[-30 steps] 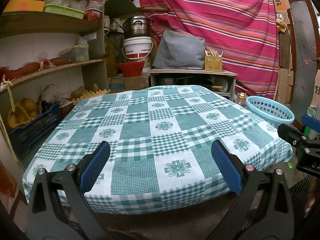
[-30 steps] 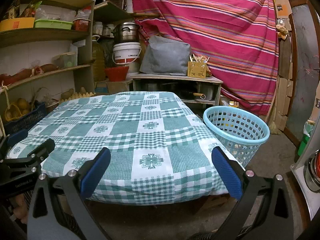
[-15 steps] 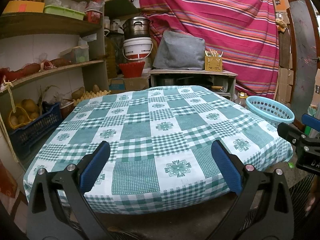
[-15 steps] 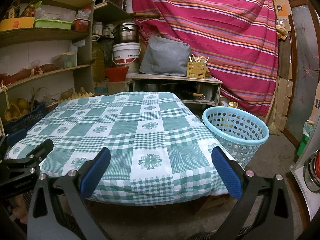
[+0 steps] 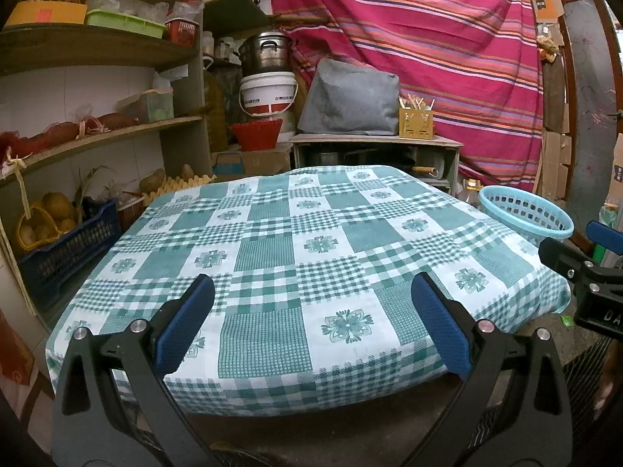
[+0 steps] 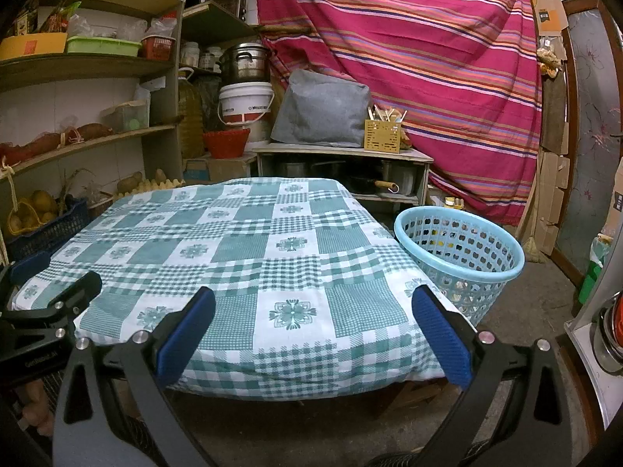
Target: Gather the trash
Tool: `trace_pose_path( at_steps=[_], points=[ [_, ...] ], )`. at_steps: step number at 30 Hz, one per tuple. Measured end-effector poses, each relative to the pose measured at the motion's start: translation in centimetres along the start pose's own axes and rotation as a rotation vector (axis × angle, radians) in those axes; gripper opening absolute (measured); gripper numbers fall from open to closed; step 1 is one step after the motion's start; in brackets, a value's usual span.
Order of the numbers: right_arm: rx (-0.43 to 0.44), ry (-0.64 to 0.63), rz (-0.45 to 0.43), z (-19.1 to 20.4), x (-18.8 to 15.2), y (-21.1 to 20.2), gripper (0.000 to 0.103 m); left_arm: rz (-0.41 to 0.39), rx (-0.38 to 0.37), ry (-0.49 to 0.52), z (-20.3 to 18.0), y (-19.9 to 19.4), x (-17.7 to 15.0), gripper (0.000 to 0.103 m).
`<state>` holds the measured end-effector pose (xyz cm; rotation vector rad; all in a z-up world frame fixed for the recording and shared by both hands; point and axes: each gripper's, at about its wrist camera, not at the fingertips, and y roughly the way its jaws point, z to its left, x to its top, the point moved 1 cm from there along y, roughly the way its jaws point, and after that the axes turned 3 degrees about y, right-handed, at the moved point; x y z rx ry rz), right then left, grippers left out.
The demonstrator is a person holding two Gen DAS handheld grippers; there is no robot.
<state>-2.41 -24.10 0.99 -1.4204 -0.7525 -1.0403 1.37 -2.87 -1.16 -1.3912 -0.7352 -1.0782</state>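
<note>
Cluttered storeroom w/ a striped red curtain (image 6: 428, 50) at the back, shelves (image 5: 97, 136) on the left, and a desk (image 5: 311, 257) under a green-and-white checked cloth in the middle. No trash shows on the cloth in either view; top looks bare from edge to edge. The trash's target, a light-blue perforated basket (image 6: 459, 260), stands on the floor just beside the desk's right edge. Through its holes a few yellowish bits show near the bottom, prob. items already dropped in, but too small to be sure. A small green scrap (image 5: 566, 321) lies on the floor near the desk's right corner in the left view; could be litter, can't tell.

Left claw (image 5: 311, 327) hangs in front of the desk's near edge, blue pads wide apart, nothing between them. Right claw (image 6: 311, 327) does the same, spread wide and empty, w/ the basket off to its right. Each claw's body pokes into the other's view at the side.

Judgement: the desk part of the job looks done, or not begun w/ nothing laid out; given the bits in the basket, more likely near the end. What's left, if anything: the floor scrap.
</note>
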Motion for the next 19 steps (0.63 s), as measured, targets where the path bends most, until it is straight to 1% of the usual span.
trace_pose_path(
  at_steps=[19],
  points=[
    [0.001, -0.002, 0.001, -0.2, 0.11, 0.12, 0.099, -0.009, -0.004, 0.003, 0.05, 0.02, -0.03, 0.098]
  ],
)
